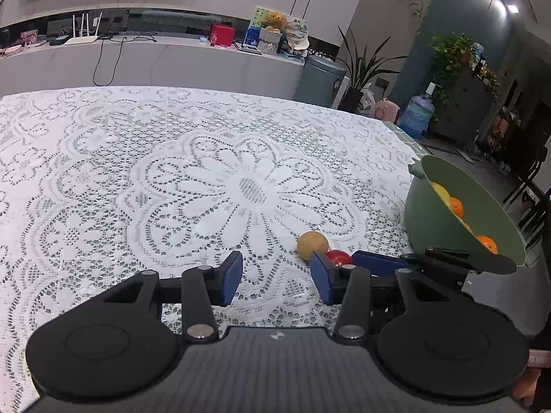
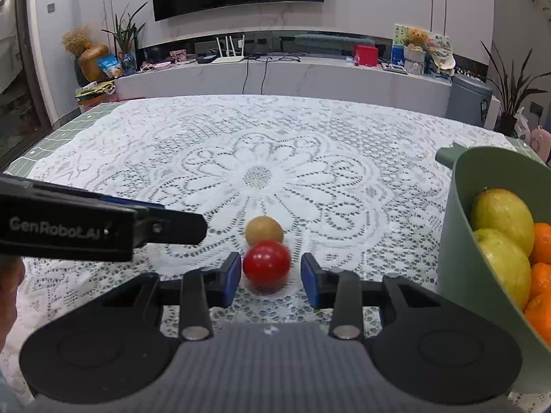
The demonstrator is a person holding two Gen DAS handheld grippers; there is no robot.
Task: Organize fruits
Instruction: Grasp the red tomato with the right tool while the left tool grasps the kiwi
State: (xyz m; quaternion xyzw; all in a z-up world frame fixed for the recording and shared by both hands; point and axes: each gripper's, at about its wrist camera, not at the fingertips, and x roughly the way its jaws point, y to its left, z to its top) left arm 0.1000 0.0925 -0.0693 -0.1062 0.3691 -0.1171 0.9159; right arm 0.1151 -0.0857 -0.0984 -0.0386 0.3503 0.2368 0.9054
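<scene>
A red round fruit [image 2: 266, 264] lies on the lace tablecloth between the open fingers of my right gripper [image 2: 270, 277], not clamped. A yellow-brown round fruit [image 2: 263, 230] lies just behind it, touching or nearly so. Both show in the left wrist view, the red fruit [image 1: 339, 257] half hidden behind my fingertip and the yellow-brown fruit [image 1: 312, 245] beyond it. My left gripper [image 1: 277, 277] is open and empty above the cloth, left of the fruits. The right gripper's blue finger [image 1: 375, 262] shows beside the red fruit. A green bowl [image 2: 458, 241] at right holds lemons [image 2: 502, 220] and oranges [image 2: 542, 244].
The left gripper's body [image 2: 86, 227] reaches in from the left in the right wrist view. The green bowl [image 1: 430, 227] stands at the table's right edge. A white lace cloth [image 2: 258, 158] covers the table. A counter with clutter lies beyond the far edge.
</scene>
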